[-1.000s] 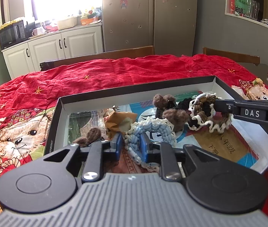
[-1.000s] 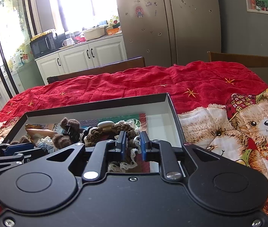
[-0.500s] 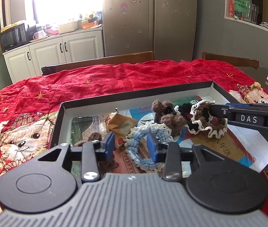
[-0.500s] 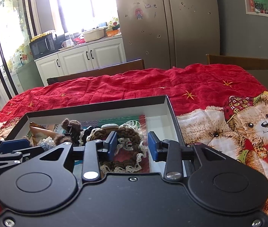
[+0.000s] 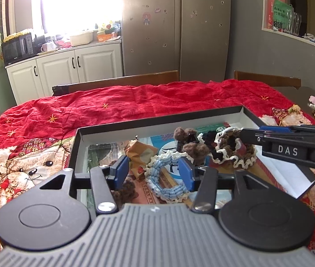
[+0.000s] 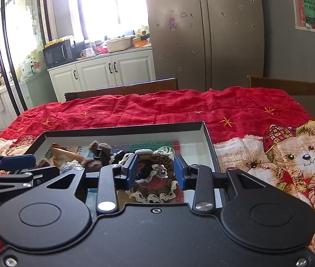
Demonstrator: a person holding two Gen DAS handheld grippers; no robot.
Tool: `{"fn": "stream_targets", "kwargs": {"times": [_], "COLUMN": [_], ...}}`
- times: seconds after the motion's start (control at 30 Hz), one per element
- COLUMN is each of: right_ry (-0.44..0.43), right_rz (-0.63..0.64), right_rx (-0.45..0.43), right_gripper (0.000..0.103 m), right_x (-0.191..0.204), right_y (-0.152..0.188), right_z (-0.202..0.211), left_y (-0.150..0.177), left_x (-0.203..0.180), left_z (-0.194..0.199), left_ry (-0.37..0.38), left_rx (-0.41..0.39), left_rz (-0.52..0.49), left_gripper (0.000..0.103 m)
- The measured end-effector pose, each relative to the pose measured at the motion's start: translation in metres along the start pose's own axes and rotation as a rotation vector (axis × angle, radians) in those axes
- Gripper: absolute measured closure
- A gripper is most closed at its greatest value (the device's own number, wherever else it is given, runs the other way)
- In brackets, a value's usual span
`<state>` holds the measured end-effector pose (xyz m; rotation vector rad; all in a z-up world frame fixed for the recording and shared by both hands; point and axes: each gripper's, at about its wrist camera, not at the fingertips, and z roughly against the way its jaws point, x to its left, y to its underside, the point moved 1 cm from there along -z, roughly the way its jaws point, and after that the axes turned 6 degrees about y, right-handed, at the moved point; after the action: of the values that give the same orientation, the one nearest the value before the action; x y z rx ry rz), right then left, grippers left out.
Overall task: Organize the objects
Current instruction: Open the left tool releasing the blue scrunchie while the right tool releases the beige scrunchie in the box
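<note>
Blue crocheted scrunchie (image 5: 168,178) lies loose between the left gripper (image 5: 154,173)'s opening jaws; right gripper (image 6: 155,170) parted around brown scrunchie (image 6: 157,178). Lift both clear of box (image 5: 157,122) without snagging yarn

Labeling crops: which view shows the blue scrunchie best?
Left wrist. The blue scrunchie lies whole in the box, between the pads of the opening left hand-held gripper. Right wrist shows only a pale sliver behind that gripper.
</note>
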<state>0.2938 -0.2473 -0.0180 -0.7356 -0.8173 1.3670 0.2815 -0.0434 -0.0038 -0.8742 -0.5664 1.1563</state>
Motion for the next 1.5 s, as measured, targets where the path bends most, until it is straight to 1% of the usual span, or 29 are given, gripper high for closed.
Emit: {"fn": "stream_targets", "kwargs": {"times": [0.27, 0.6, 1.07, 1.5], "right_ry": [-0.011, -0.021, -0.037, -0.056], "right_rz": [0.022, 0.047, 0.083, 0.148], "right_rx": [-0.011, -0.029, -0.049, -0.066], "right_gripper": [0.069, 0.069, 0.068, 0.065], "right_x": [0.002, 0.005, 0.015, 0.025], "right_y": [-0.002, -0.005, -0.005, 0.003], "right_z": [0.020, 0.044, 0.075, 0.117], "left_y": [-0.004, -0.006, -0.006, -0.001], "left_x": [-0.003, -0.001, 0.002, -0.003], "left_z": [0.014, 0.031, 0.056, 0.092], "left_ry": [0.000, -0.012, -0.020, 0.000], "left_rx": [-0.021, -0.045, -0.067, -0.105], "left_rz": [-0.004, 0.001, 0.008, 0.000], "left_gripper": [0.035, 0.029, 0.026, 0.022]}}
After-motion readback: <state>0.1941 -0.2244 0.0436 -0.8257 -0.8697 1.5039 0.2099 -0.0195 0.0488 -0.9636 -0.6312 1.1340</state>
